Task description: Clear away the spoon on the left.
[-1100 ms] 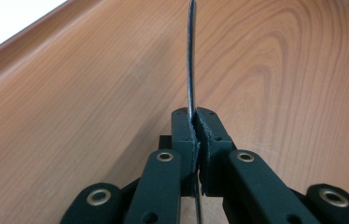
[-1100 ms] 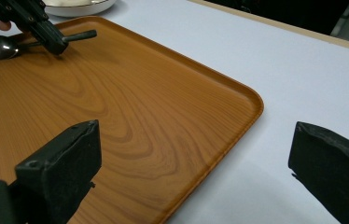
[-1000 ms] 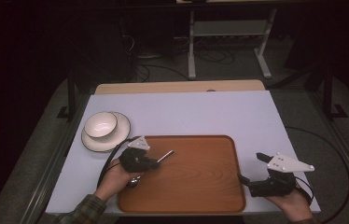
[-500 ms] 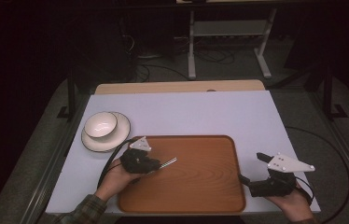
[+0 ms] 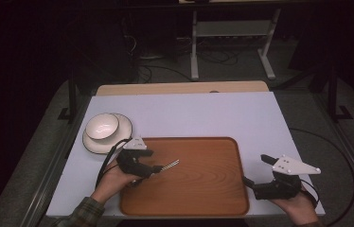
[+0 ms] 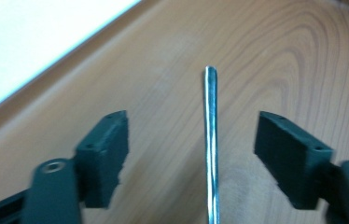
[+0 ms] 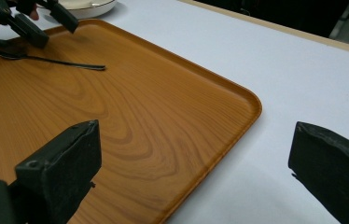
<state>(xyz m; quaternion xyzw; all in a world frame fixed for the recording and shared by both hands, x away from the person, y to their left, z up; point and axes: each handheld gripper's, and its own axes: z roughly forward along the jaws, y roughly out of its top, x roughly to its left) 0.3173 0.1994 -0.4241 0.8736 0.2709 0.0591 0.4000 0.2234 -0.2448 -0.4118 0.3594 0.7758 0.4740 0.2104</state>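
A metal spoon (image 5: 170,165) lies flat on the wooden tray (image 5: 203,189), near its left side. In the left gripper view the spoon's thin handle (image 6: 210,140) runs up between the two jaws, touching neither. My left gripper (image 5: 158,168) is open and hovers low over the spoon. In the right gripper view the spoon (image 7: 46,58) rests on the tray (image 7: 116,121) with the left gripper (image 7: 32,23) just over its bowl end. My right gripper (image 5: 256,170) is open at the tray's right edge, and nothing sits between its jaws (image 7: 196,154).
A white bowl (image 5: 101,125) sits on a white plate (image 5: 123,127) on the pale tabletop left of the tray's far corner. The plate's rim (image 7: 88,7) shows beyond the tray. A bare strip of table (image 5: 213,113) lies behind the tray.
The spoon's handle has swung down and a little to the right, now lying flatter over the tray. The left gripper shifted slightly with it. The right gripper has stayed in place.
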